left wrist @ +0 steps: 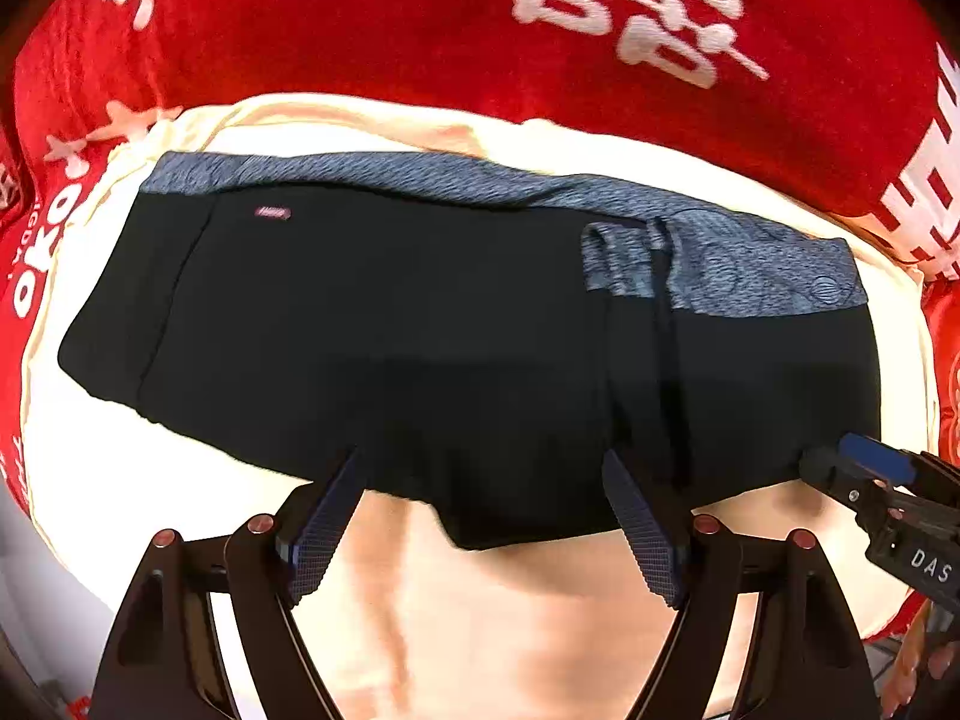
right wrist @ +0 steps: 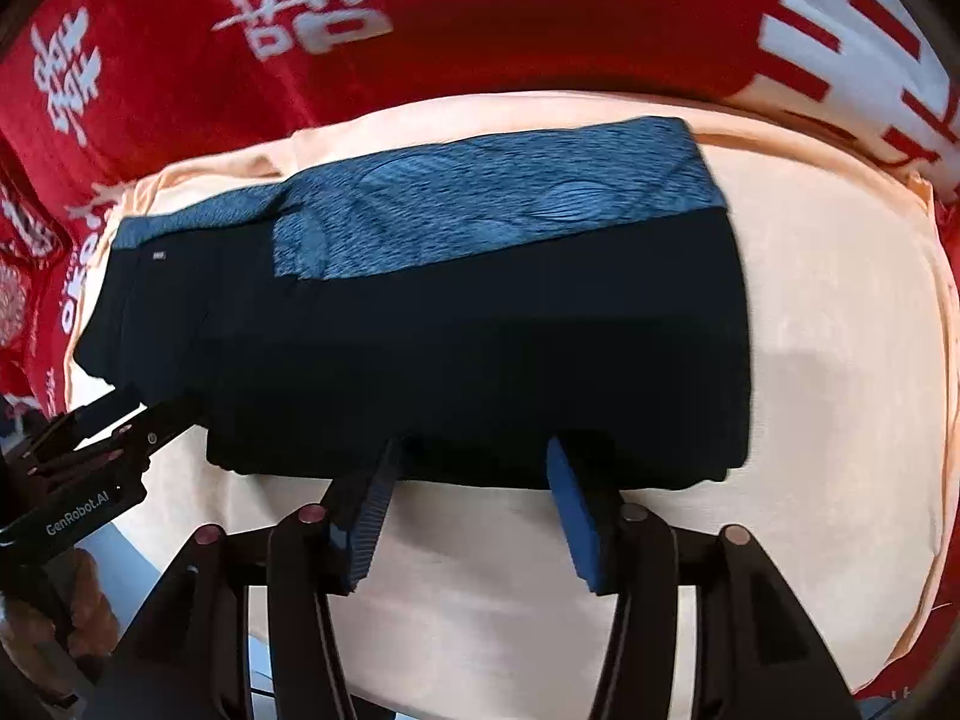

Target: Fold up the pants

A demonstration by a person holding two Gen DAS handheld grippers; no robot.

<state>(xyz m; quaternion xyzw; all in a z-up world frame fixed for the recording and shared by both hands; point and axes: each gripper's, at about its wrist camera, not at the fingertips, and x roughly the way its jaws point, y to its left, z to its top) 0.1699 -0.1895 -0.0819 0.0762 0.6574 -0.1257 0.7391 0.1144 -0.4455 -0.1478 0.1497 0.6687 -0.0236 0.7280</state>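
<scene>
Your pants [left wrist: 420, 330] lie folded into a flat dark block on the cream cloth [left wrist: 480, 630], which is spread over a red blanket with white lettering [left wrist: 372, 30]. The block's long axis runs side to side across both wrist views, with the blue-grey waistband [left wrist: 750, 264] along the far edge and the plain dark fold edge nearest you. Both of your tongs sit at that near edge, pointing down at it. The left tongs [left wrist: 486, 510] stand wide apart with nothing between the pads; their tips reach just over the near edge, left of the block's middle. The right tongs [right wrist: 474, 480] are also apart and clamp nothing, with their tips just at the hem; in the left view they show at the block's right end [left wrist: 864, 474]. So the pants lie straight ahead of both tongs, each hand covering its own half, and neither is clearly nearer. If you mean another fold, it would probably go across the long axis, end over end, so you would want to take an end rather than this near edge. No container is in view.
</scene>
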